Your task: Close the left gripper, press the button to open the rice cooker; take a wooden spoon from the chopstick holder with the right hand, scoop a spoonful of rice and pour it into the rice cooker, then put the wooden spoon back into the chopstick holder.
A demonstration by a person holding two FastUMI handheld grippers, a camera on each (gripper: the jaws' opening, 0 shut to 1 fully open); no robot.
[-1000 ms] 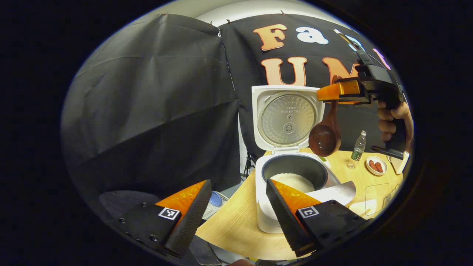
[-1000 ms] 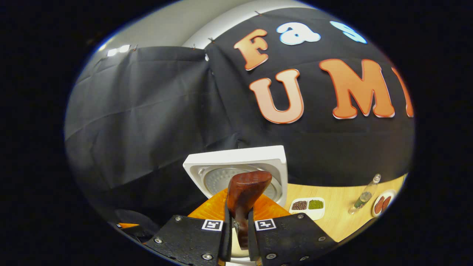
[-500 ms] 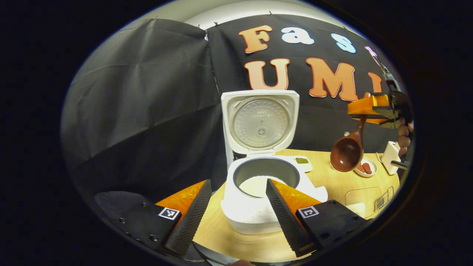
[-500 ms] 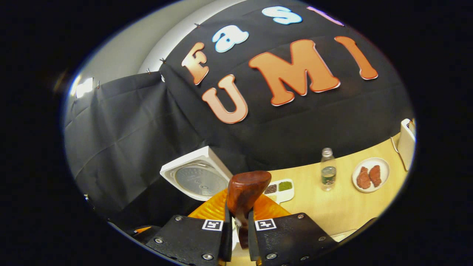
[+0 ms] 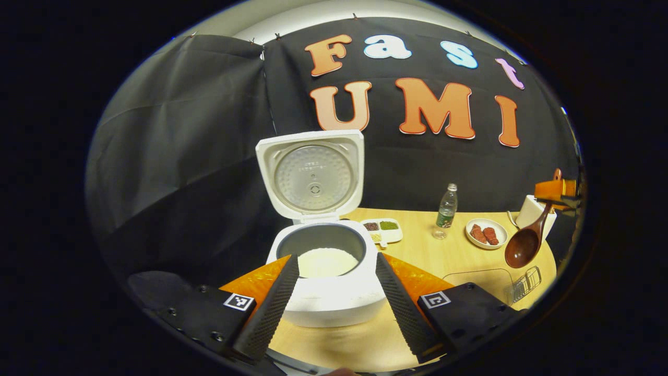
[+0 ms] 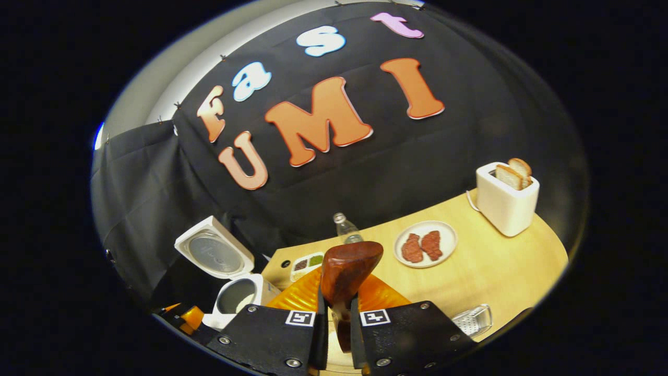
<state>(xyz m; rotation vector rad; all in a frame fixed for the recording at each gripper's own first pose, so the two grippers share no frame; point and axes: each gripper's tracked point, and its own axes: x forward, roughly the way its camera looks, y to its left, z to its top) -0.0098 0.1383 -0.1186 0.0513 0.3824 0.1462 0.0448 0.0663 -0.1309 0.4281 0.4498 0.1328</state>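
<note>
Left tongs (image 5: 334,305) held apart, nothing btwn them; rice cooker (image 5: 326,271) sits just ahead of the tips on the desk (image 5: 459,250), lid (image 5: 312,175) up, white rice (image 5: 326,261) in the pot. Right tongs (image 6: 334,318) clamped on the wooden spoon (image 6: 347,274) handle. In left gripper view the spoon bowl hangs below the right tongs, far right of the cooker, above a wire holder (image 5: 524,282) at desk edge. Beyond right tongs: plate (image 6: 425,244) w/ meat, toaster (image 6: 506,198), bottle (image 6: 344,230).
</note>
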